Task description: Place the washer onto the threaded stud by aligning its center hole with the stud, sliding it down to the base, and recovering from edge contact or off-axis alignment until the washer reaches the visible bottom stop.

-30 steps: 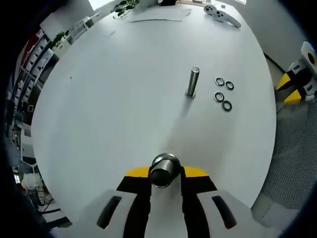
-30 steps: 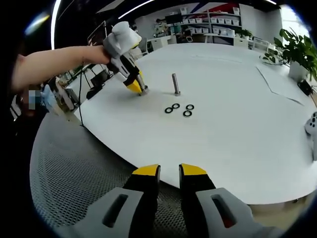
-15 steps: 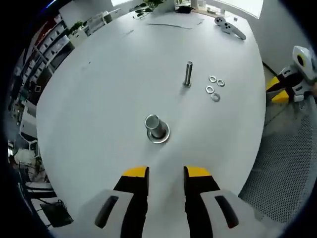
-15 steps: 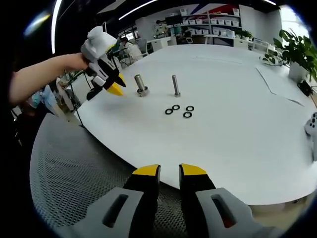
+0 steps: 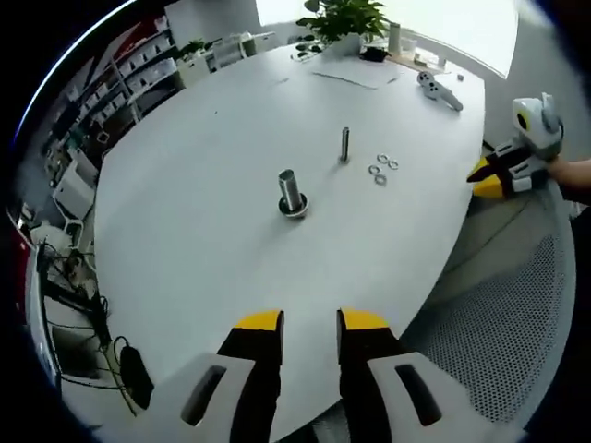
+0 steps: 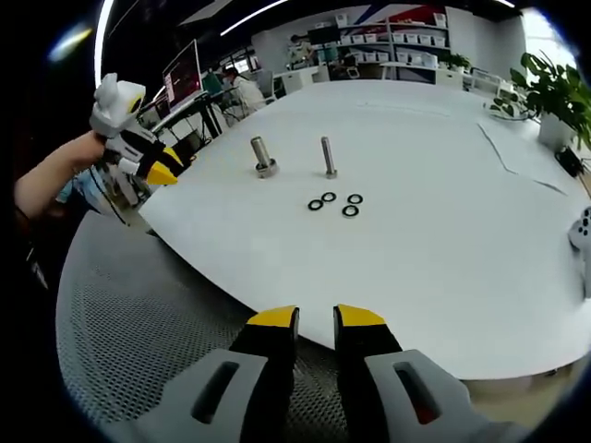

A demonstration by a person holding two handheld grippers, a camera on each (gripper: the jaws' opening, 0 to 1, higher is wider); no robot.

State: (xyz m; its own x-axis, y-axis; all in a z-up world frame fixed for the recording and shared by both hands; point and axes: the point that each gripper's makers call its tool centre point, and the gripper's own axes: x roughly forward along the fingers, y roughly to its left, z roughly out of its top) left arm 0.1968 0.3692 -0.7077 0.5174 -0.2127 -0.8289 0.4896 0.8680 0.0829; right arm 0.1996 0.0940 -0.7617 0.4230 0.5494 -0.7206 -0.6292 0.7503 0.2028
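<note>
Left gripper point(image 5: 309, 321) and right gripper point(image 6: 316, 317): slightly parted, empty. Risk: washers point(image 6: 334, 203) lie flat, grasp may slip.

We see bright, even light on white desk point(image 5: 203, 221); window glare blown out at top of left gripper view. Soft short shadows. Strong fisheye bending at edges, rim detail blurred, centre sharp.
</note>
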